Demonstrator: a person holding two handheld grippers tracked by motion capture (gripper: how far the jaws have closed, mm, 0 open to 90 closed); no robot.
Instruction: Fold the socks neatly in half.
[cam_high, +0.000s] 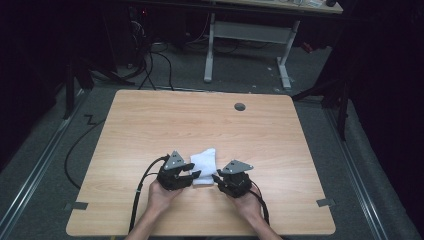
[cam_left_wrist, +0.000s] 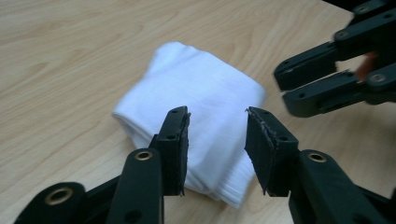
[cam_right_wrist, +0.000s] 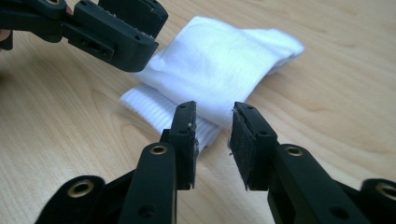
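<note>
A folded white sock (cam_high: 205, 161) with a ribbed cuff lies on the wooden table (cam_high: 200, 120) near its front edge. My left gripper (cam_high: 195, 171) comes at the sock's near end from the left and my right gripper (cam_high: 216, 178) from the right. In the left gripper view the sock (cam_left_wrist: 201, 98) lies just beyond the left gripper (cam_left_wrist: 217, 142), whose jaws stand open over the cuff end. The right gripper (cam_left_wrist: 285, 86) shows at upper right there. In the right gripper view the right gripper (cam_right_wrist: 214, 135) is open with a narrower gap, just short of the cuff of the sock (cam_right_wrist: 219, 60). The left gripper (cam_right_wrist: 149, 35) hangs over the sock's left side.
A round cable hole (cam_high: 240, 106) sits in the far part of the tabletop. Grey tape marks lie at the front left (cam_high: 76, 205) and front right (cam_high: 325, 202). A white-legged desk (cam_high: 250, 35) and floor cables (cam_high: 150, 65) stand beyond the table.
</note>
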